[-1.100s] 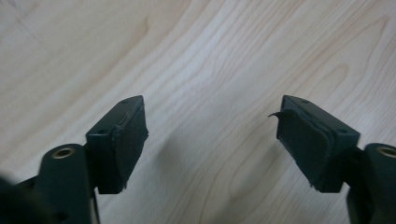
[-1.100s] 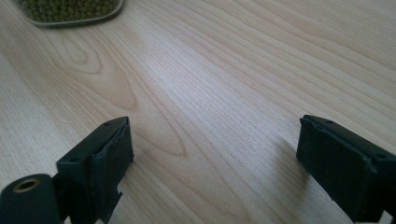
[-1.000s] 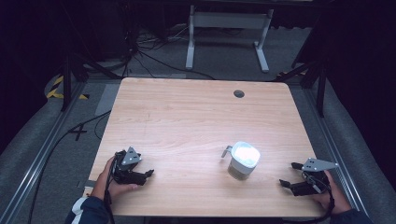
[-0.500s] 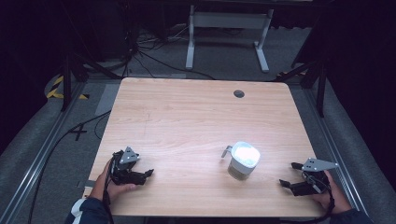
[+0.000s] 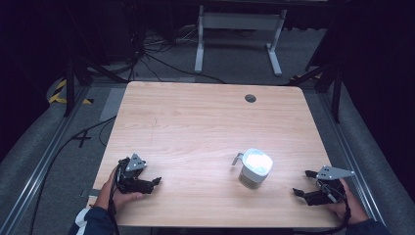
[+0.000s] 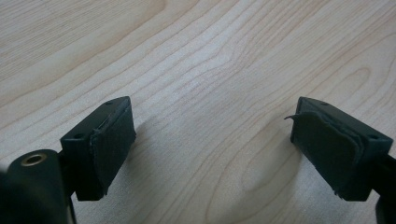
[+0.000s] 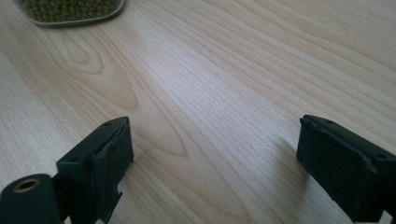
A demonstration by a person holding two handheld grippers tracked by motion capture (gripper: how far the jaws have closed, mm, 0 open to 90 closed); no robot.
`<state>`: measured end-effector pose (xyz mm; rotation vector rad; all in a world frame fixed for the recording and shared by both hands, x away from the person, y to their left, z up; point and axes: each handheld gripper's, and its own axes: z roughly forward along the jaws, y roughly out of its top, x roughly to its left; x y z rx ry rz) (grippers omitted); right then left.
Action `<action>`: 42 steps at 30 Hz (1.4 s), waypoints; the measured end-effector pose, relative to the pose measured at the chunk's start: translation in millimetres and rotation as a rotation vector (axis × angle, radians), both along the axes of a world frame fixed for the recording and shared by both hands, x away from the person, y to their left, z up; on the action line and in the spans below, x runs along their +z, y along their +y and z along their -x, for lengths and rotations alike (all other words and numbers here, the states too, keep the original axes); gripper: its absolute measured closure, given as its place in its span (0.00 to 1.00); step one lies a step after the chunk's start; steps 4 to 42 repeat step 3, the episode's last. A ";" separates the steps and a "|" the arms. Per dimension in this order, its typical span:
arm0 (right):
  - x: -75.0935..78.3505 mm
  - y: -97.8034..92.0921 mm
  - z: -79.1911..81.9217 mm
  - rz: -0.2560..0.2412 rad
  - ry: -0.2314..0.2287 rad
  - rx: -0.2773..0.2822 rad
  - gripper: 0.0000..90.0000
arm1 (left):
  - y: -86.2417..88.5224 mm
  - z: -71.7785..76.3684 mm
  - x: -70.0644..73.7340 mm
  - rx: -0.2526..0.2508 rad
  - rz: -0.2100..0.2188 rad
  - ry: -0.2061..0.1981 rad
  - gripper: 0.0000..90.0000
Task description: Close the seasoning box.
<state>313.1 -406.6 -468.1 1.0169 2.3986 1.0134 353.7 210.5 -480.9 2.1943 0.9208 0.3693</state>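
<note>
Right tongs [image 7: 212, 154] facing bean-filled jar [image 7: 70, 11]

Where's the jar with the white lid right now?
In the high view the jar stands upright on the table, near its front edge and right of centre, nearer the right gripper than the left gripper.

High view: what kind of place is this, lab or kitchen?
Probably a lab or recording bay, not a kitchen: a lone wooden table ringed by dark curtains, loose cables on grey carpet, and hazard tape on the floor. A lidded jar sits on the table.
</note>
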 end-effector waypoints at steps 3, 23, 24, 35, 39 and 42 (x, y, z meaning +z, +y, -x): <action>0.0 0.0 0.0 -0.001 0.001 0.000 0.12 | -0.1 0.1 0.0 0.002 0.000 0.001 0.16; 0.0 0.0 0.0 -0.001 0.001 0.000 0.12 | -0.1 0.1 0.0 0.002 0.000 0.001 0.16; 0.0 0.0 0.0 -0.001 0.001 0.000 0.12 | -0.1 0.1 0.0 0.002 0.000 0.001 0.16; 0.0 0.0 0.0 -0.001 0.001 0.000 0.12 | -0.1 0.1 0.0 0.002 0.000 0.001 0.16; 0.0 0.0 0.0 -0.001 0.001 0.000 0.12 | -0.1 0.1 0.0 0.002 0.000 0.001 0.16; 0.0 0.0 0.0 -0.001 0.001 0.000 0.12 | -0.1 0.1 0.0 0.002 0.000 0.001 0.16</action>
